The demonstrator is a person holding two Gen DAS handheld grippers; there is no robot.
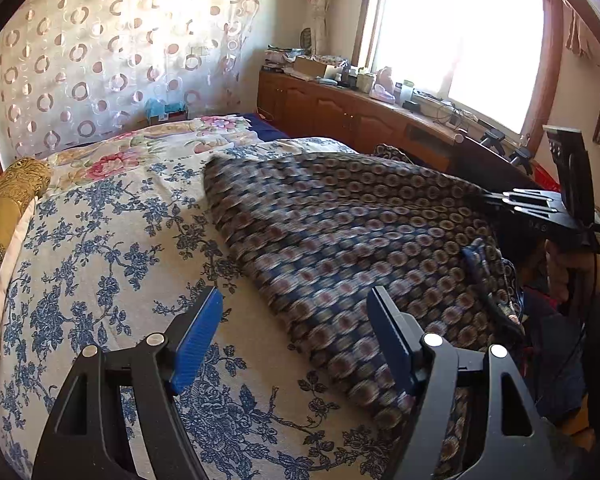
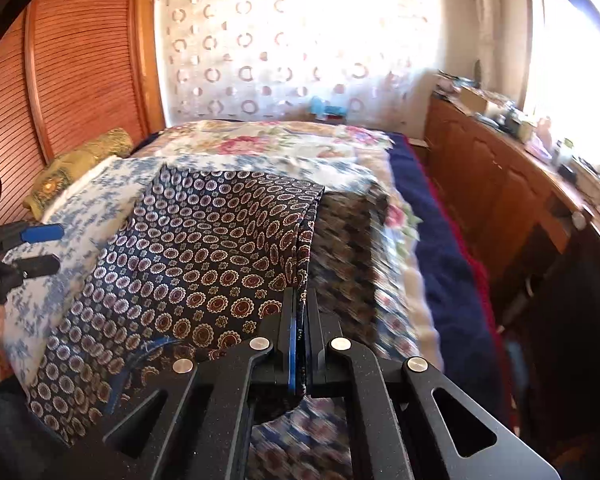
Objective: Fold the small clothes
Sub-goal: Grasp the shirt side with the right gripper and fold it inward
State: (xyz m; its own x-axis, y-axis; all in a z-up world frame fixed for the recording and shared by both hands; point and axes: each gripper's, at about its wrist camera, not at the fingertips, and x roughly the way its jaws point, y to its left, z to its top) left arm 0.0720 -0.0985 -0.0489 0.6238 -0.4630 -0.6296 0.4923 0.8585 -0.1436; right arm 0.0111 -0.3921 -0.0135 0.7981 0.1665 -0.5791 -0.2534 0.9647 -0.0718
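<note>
Patterned garment (image 2: pixel 204 248): dark navy cloth printed with round red-and-cream medallions, spread over the near half of the bed, reaching toward its near edge. One fold of it is lifted at the bed's right side and shows motion blur.

Right gripper (image 2: pixel 299 320): black frame, blue pads; fingers together, clamped on a folded edge of the patterned garment, the cloth pinched between the pads.

Left gripper (image 1: pixel 296 336): same build; fingers (image 1: pixel 198 340) well apart, nothing between them, hovering above the bedsheet beside the garment's left edge.

Bedsheet (image 1: pixel 100 248): white with blue floral print, covering the bed's near part. Beyond it, toward the far edge, a quilt (image 1: pixel 140 152) with pink flowers.

Gold pillow (image 1: pixel 8 200): at the bed's left edge.

Wooden cabinet (image 1: pixel 340 108): runs beneath the window (image 1: pixel 460 40), its top crowded with small items too small to tell apart.

Writing: none legible anywhere; small marks on the right gripper's body cannot be read.
</note>
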